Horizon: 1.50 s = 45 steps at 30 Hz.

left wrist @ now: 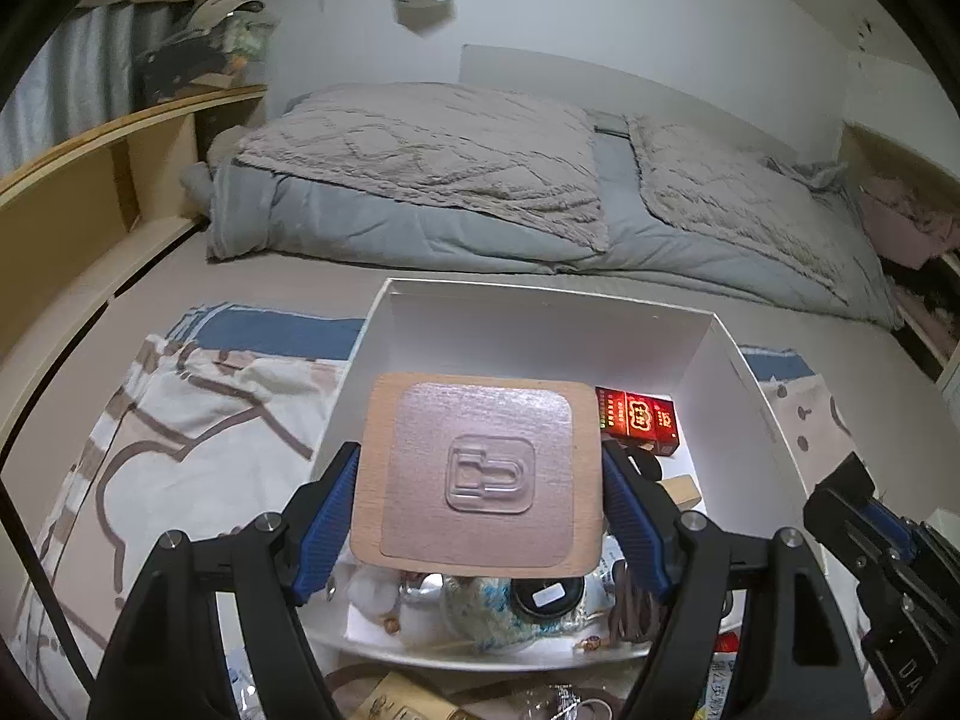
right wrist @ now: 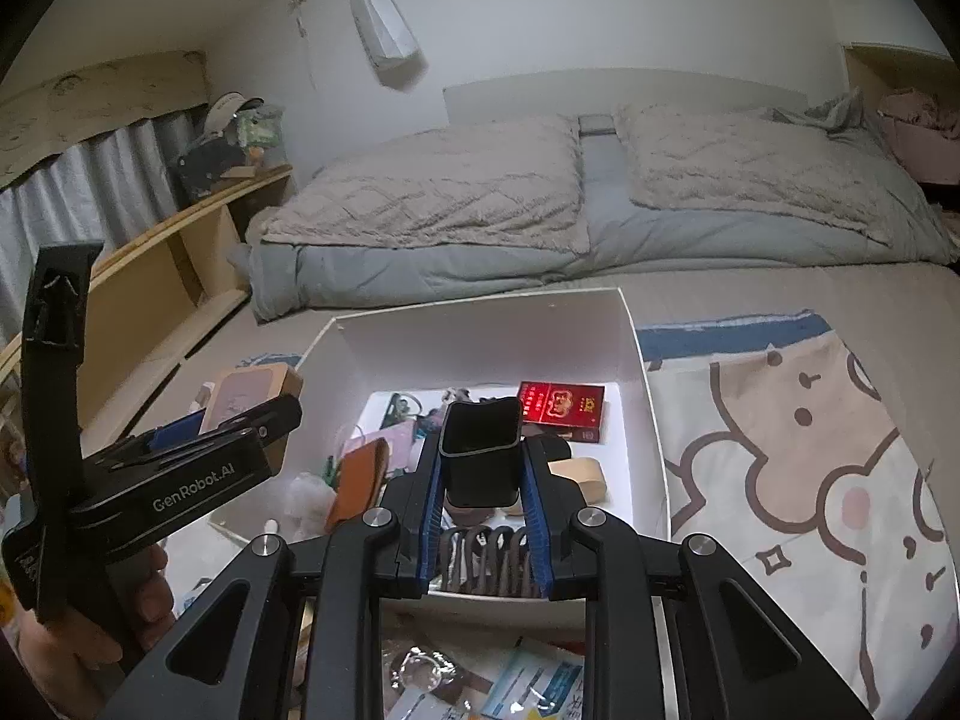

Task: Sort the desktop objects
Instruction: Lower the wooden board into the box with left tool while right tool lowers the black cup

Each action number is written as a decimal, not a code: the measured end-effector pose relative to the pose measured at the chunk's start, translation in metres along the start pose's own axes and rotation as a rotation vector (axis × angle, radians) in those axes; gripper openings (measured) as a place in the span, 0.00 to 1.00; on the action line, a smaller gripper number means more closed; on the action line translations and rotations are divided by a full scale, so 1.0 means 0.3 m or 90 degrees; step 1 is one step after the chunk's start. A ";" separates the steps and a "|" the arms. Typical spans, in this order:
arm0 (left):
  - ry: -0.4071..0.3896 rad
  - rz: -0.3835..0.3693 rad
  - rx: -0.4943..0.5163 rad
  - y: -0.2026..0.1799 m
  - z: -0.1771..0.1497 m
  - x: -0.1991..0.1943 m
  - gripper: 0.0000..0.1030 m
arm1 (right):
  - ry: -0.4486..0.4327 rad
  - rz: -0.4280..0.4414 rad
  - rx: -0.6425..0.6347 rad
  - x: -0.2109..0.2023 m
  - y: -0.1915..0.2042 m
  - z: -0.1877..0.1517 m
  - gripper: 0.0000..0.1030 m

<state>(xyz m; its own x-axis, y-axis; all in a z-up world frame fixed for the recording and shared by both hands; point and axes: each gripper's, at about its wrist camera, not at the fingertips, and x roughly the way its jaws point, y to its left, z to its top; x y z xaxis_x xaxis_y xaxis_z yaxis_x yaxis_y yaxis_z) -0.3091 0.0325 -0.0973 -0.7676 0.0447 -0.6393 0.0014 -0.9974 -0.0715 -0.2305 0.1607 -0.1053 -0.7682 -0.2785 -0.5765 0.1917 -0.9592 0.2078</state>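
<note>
Black-and-blue left tool (left wrist: 480, 516) clamped on a tan adhesive-hook card (left wrist: 480, 471) above the white box (left wrist: 540, 330) | right tool (right wrist: 480, 480) clamped on a black square tube (right wrist: 480, 450) over it | box holds a red pack (right wrist: 561, 405), wooden block (right wrist: 579, 474), brown case (right wrist: 357, 480), hair claw (right wrist: 480, 558) | both carried pieces unreleased; loose packets (right wrist: 534, 681) lie outside on the bed, sorting looks midway

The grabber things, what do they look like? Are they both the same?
Yes, a matching pair. The left gripper and right gripper are both black, with angled arms, round silver bolts and ribbed blue pads inside the fingers. From the right wrist view, the left one's side reads "GenRobot.AI" in white letters.
</note>
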 end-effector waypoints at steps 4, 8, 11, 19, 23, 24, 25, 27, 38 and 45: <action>0.013 -0.007 0.012 -0.024 -0.008 0.042 0.74 | 0.015 0.002 -0.006 0.034 -0.011 -0.002 0.24; 0.027 -0.013 0.011 -0.026 -0.016 0.070 0.74 | 0.040 -0.003 -0.024 0.075 -0.019 -0.007 0.24; 0.032 -0.005 0.017 -0.022 -0.021 0.087 0.74 | 0.047 -0.011 -0.026 0.097 -0.032 -0.007 0.24; 0.060 -0.016 -0.019 0.021 -0.027 0.114 0.75 | 0.061 -0.021 -0.022 0.150 -0.052 0.005 0.24; 0.049 -0.014 -0.016 0.024 -0.026 0.102 0.83 | 0.065 -0.023 -0.021 0.166 -0.062 0.008 0.24; 0.047 -0.012 -0.015 0.026 -0.026 0.100 0.84 | 0.066 -0.024 -0.019 0.171 -0.065 0.010 0.24; 0.047 -0.011 -0.015 0.027 -0.027 0.099 0.84 | 0.067 -0.024 -0.017 0.174 -0.067 0.011 0.24; 0.051 -0.011 -0.015 0.030 -0.030 0.101 0.84 | 0.069 -0.025 -0.015 0.185 -0.071 0.016 0.24; 0.061 -0.012 0.001 0.031 -0.045 0.108 0.84 | 0.108 -0.034 -0.018 0.243 -0.083 0.008 0.24; 0.070 -0.022 -0.005 0.033 -0.049 0.113 0.84 | 0.134 -0.050 -0.014 0.266 -0.097 -0.006 0.24</action>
<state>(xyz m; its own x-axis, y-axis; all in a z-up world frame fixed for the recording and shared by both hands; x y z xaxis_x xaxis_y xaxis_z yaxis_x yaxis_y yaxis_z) -0.3257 0.0251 -0.1311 -0.6924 0.0853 -0.7164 -0.0183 -0.9947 -0.1008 -0.2962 0.1662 -0.1586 -0.6374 -0.2055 -0.7426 0.1520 -0.9784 0.1403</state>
